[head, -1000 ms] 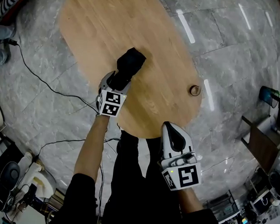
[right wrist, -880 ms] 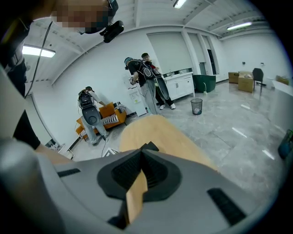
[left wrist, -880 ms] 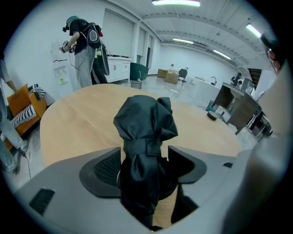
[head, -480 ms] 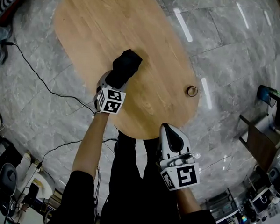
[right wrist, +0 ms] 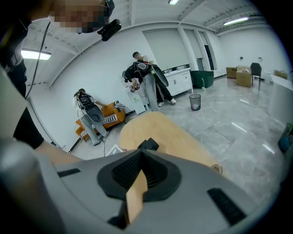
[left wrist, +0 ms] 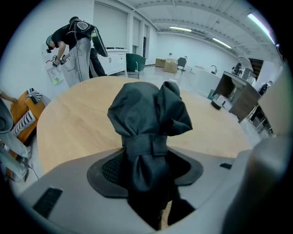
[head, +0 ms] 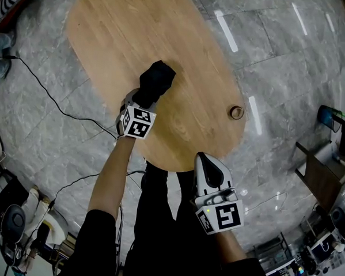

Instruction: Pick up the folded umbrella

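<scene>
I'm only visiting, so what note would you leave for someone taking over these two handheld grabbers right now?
Left gripper: jaws closing around the umbrella, which sits between them; the grip does not look firm yet.
Right gripper: shut, empty, held off the near end of the table.
Umbrella: folded, strapped, lying on the table.
Done: the left gripper is placed around the umbrella.
Left: finish closing, then lift it off the table.
</scene>
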Motion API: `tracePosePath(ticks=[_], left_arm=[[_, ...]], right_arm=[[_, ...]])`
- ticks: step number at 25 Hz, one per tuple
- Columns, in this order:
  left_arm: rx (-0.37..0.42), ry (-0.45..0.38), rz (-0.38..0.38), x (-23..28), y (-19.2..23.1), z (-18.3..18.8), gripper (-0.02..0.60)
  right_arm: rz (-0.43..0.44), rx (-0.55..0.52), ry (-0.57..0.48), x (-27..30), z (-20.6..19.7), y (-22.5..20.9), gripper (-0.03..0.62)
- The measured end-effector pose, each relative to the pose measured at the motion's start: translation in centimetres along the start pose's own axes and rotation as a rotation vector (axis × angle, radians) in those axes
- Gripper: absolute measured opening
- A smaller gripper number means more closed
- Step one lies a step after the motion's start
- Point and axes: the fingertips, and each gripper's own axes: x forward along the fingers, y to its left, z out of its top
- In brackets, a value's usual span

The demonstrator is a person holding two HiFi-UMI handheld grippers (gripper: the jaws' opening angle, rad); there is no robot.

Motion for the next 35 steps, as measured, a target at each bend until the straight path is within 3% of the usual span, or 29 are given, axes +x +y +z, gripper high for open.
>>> tracePosePath(ticks=[4,15,35], left_arm=[[0.002,0.048,-0.009,0.0,-0.2,0.0,0.235],[-0.035,0.058,-0.016,-1.1,-0.7,-0.5,0.218],[-0.074,-0.021,-0.011,-9.2,0.0,1.8,0.216]], right_arm=[[0.000,-0.007,-0.007,-0.6,-0.2,0.0,0.011],[-0.017,0.003,-0.017,-1.7,-0.2,-0.7,0.011],[0.046,-0.048,-0.033,-2.3,1.8,4.1,0.011]])
